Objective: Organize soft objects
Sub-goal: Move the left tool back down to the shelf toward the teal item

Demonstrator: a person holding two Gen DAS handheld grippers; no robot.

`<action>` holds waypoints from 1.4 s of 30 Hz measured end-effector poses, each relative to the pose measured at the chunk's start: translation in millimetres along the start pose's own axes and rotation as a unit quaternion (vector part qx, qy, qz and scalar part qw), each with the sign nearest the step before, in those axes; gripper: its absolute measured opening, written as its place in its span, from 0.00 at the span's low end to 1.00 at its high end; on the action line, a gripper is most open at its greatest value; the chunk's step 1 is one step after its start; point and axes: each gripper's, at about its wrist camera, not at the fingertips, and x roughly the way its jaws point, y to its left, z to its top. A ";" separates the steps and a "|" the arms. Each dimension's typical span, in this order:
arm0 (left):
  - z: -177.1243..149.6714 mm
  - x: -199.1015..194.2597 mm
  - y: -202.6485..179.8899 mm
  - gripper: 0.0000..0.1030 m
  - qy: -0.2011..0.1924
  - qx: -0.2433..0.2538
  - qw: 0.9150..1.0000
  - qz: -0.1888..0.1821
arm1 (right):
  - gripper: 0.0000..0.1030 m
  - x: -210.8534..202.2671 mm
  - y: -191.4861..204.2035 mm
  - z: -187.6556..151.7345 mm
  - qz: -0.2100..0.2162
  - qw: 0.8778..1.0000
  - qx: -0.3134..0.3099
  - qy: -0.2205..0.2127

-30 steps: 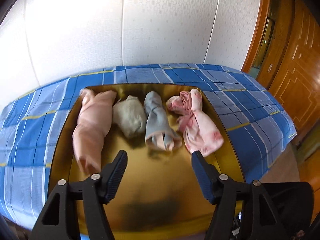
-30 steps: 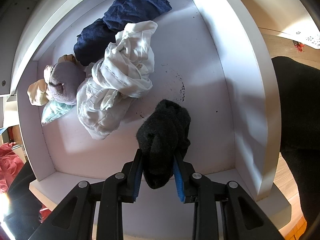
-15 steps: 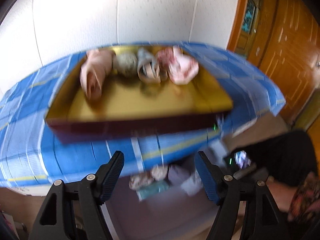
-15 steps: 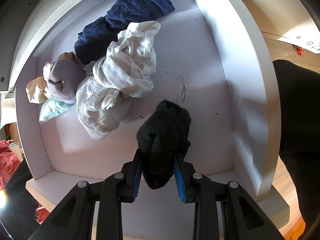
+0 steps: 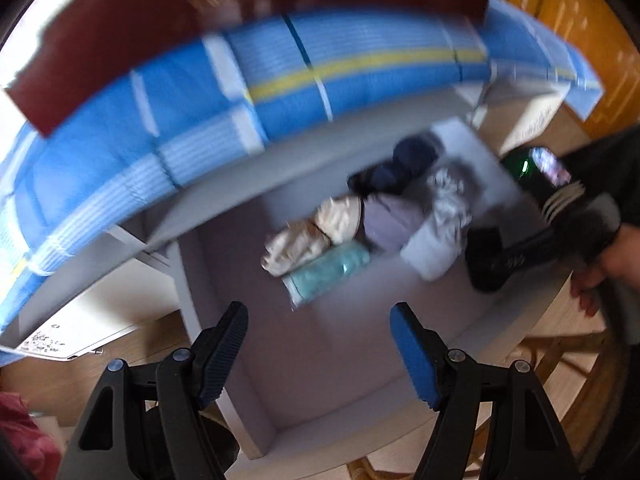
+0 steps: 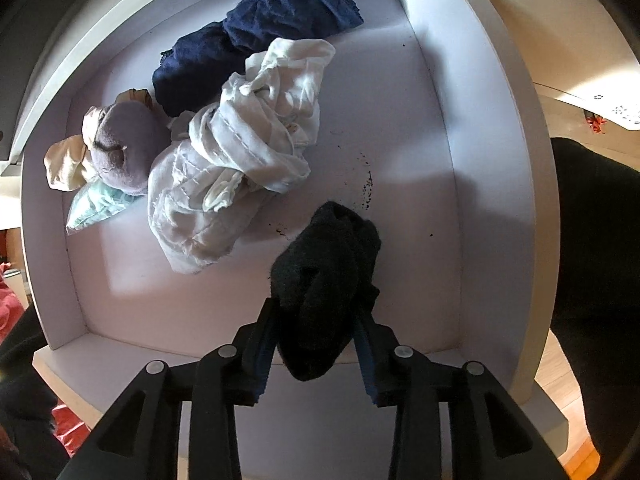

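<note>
The left gripper (image 5: 318, 346) stands wide with nothing between its blue pads, pointing down over the near part of a pale drawer (image 5: 320, 364). The view from it is blurred. Ahead of its left finger hangs the edge of a blue checked cloth (image 5: 224, 92), and above that cloth a dark red box side (image 5: 160, 40). Ahead of the gap between the fingers lies a mint roll (image 5: 328, 270), with a beige bundle (image 5: 316, 232) touching it on the far side. Ahead of the right finger sit a mauve bundle (image 5: 390, 216), a white crumpled cloth (image 5: 444, 220) and, farthest off, a navy lace piece (image 5: 404, 160). To the right of that finger, the other tool reaches in, held by a hand (image 5: 612, 260).

The right gripper (image 6: 314, 344) also points down into the drawer (image 6: 460, 128). Its jaws are opening, and a black sock bundle (image 6: 326, 280) sits between them, the pads still touching its sides as far as can be seen. Ahead and to the left of its left finger lie the mint roll (image 6: 94, 206), the beige bundle (image 6: 66, 164) and the mauve bundle (image 6: 120, 152), pressed together near the drawer's left wall. Straight ahead, the white crumpled cloth (image 6: 236, 160) spreads just beside the sock, and the navy lace piece (image 6: 260, 36) lies beyond it near the far wall. Dark specks (image 6: 366, 188) dot the drawer floor just ahead of the sock. Right of the right finger, outside the drawer wall, stands a dark-clothed leg (image 6: 600, 260).
</note>
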 end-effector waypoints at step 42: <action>22.0 150.0 -16.3 0.57 0.186 0.031 0.978 -0.091 | 0.38 3.3 -11.6 3.8 0.012 1.000 0.017 0.005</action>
